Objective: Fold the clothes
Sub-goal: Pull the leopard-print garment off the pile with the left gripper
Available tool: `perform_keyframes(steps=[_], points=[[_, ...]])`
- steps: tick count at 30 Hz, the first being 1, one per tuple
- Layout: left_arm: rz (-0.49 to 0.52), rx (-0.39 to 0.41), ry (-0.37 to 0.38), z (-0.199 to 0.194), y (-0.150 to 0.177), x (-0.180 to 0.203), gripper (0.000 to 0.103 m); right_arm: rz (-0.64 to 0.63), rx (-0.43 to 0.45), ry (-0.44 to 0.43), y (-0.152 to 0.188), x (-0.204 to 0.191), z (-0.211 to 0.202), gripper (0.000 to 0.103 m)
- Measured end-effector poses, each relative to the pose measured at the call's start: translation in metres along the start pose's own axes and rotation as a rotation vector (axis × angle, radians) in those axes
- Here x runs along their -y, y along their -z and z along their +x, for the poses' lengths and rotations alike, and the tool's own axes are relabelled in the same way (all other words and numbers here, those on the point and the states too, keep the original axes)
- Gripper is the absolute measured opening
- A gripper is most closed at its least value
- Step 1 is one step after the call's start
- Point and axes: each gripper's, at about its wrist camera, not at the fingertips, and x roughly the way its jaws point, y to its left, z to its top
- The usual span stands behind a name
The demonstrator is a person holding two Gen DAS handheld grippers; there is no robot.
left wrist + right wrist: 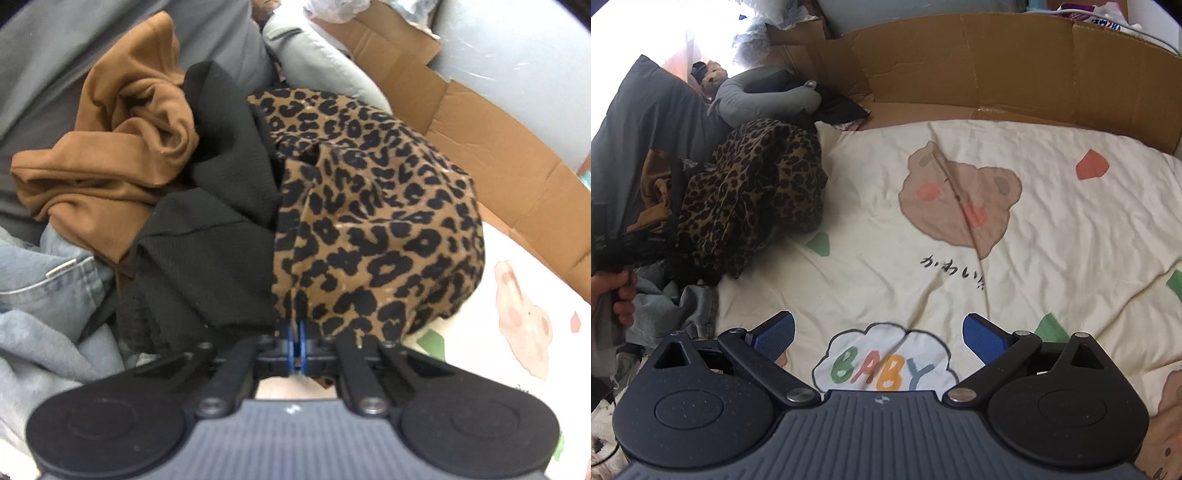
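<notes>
A leopard-print garment (pixel 376 218) lies bunched on the bed, and my left gripper (pixel 296 345) is shut on its near edge, blue pads pressed together with cloth between them. Beside it lie a black garment (pixel 214 236), a brown garment (pixel 122 158) and pale jeans (pixel 51 280). In the right wrist view the leopard-print garment (pixel 753 195) sits at the left of the cream sheet (pixel 1052 229). My right gripper (pixel 879 338) hovers open over the sheet's "BABY" print, holding nothing. A hand (pixel 613 295) holds the left gripper at the far left.
Flattened cardboard (pixel 979 62) lines the far side of the bed. A grey neck pillow (pixel 764 96) and a dark grey pillow (pixel 639 122) lie behind the clothes pile. The cream sheet with a bear print (pixel 956 199) spreads to the right.
</notes>
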Motion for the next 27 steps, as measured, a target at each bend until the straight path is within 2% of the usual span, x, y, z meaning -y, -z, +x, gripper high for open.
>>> perform_keyframes(steps=[14, 27], points=[[0.029, 0.011, 0.053, -0.055, 0.003, 0.026, 0.003, 0.016, 0.025, -0.024, -0.003, -0.001, -0.016, 0.1], [0.089, -0.031, 0.123, -0.087, 0.03, 0.056, 0.002, 0.045, 0.051, -0.064, -0.003, 0.002, -0.038, 0.1]])
